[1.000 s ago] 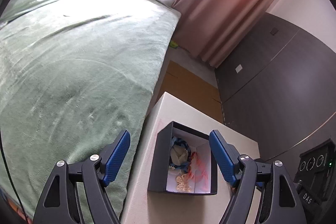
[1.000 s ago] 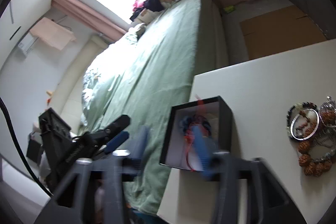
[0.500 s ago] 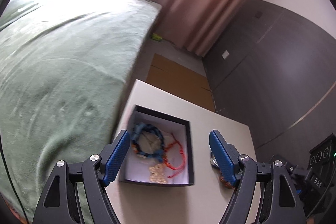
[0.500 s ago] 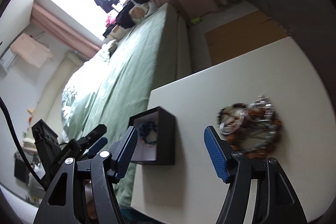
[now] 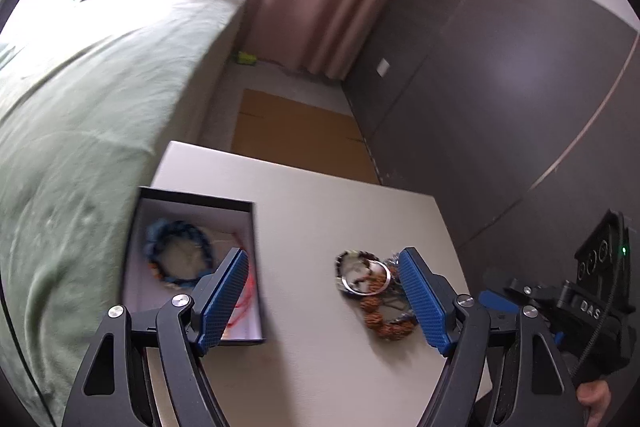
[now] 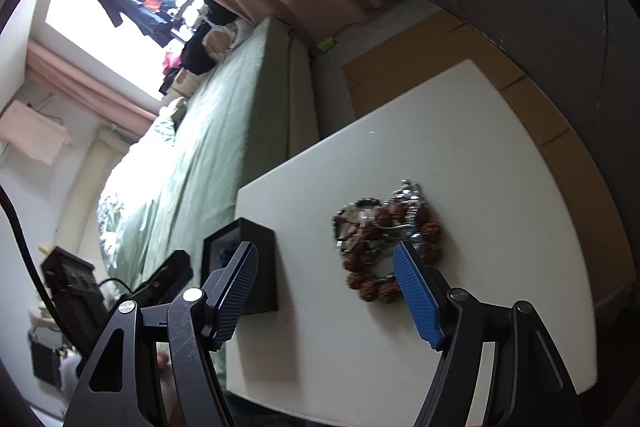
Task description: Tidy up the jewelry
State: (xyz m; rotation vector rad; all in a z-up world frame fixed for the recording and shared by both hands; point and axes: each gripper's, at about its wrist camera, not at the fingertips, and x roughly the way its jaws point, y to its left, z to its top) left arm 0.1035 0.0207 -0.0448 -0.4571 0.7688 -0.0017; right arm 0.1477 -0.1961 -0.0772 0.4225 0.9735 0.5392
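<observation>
Left gripper (image 5: 322, 301) hovers over the white surface (image 5: 320, 211) with its blue, cross-hatched pads (image 5: 224, 297) spread wide and nothing between them. Taking the black box (image 5: 192, 197) as the landmark: it is a square, open-topped cardboard box with matte black walls and a pale lining, sitting at the surface's left edge, next to the bed (image 5: 80, 107) with its soft green, slightly rumpled cover. Inside the box lies a blue braided bracelet (image 5: 178, 255), a round loop of woven cord, and a thin red string bracelet (image 5: 248, 291) runs along the box's right wall, partly hidden behind the gripper's left pad. To the right of the box, well apart from it on bare surface, rests the jewelry pile (image 5: 374, 291): a smooth silver bangle, a dark beaded loop and a strand of knobbly brown seed beads, tangled together and touching.

Right gripper (image 6: 326, 297) likewise has its textured blue pads parted and holds nothing. In its view the black box (image 6: 260, 267) appears from outside, its glossy side wall facing the camera, and the jewelry pile (image 6: 386, 247) lies right of the box, a glittering silver chain on top of the rough brown beads.
</observation>
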